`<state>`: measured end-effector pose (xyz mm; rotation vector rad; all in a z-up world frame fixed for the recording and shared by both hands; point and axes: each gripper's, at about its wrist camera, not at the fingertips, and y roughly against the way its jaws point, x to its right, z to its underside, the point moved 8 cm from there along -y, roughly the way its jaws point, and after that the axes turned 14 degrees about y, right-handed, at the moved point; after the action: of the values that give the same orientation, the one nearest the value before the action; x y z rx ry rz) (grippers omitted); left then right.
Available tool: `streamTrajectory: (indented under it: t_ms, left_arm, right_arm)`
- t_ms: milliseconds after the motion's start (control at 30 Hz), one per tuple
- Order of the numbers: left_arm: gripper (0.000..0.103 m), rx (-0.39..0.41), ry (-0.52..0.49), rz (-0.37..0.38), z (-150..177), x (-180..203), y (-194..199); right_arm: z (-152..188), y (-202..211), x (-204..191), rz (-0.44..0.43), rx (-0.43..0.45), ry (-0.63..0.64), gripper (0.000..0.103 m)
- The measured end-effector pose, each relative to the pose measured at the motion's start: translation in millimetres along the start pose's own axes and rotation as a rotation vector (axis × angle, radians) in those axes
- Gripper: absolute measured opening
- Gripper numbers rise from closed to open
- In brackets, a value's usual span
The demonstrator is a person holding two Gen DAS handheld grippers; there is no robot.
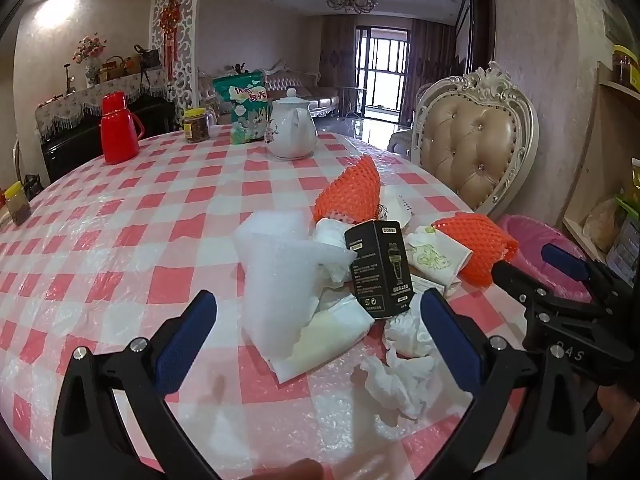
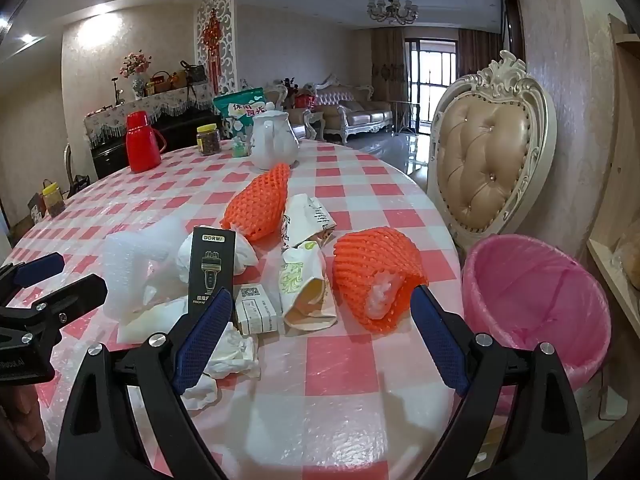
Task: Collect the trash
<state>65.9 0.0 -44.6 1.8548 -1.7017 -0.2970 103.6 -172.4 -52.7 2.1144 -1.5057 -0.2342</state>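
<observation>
A pile of trash lies on the red-checked table (image 1: 168, 208): white foam wrap (image 1: 280, 272), a black carton (image 1: 380, 268), crumpled tissues (image 1: 400, 364), two orange foam nets (image 2: 380, 272) (image 2: 256, 204), paper cups (image 2: 304, 284) and a small white box (image 2: 256, 308). My left gripper (image 1: 320, 316) is open and empty, just short of the foam wrap and carton. My right gripper (image 2: 320, 312) is open and empty, in front of the cups and the nearer orange net. A pink-lined trash bin (image 2: 536, 304) stands beside the table at the right.
A white teapot (image 1: 292, 128), a red thermos (image 1: 118, 128), a jar (image 1: 196, 124) and a green snack bag (image 1: 244, 108) stand at the table's far side. Another jar (image 1: 18, 204) sits at the left edge. A padded chair (image 2: 488, 152) stands behind the bin.
</observation>
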Motion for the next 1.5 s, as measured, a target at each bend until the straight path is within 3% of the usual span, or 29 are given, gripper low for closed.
streamTrajectory:
  t_ms: [1500]
  left_arm:
    - [0.099, -0.009, 0.008, 0.003, 0.4, 0.0, -0.2]
  right_arm:
    - [0.8, -0.1, -1.3, -0.008, 0.001, -0.007, 0.085]
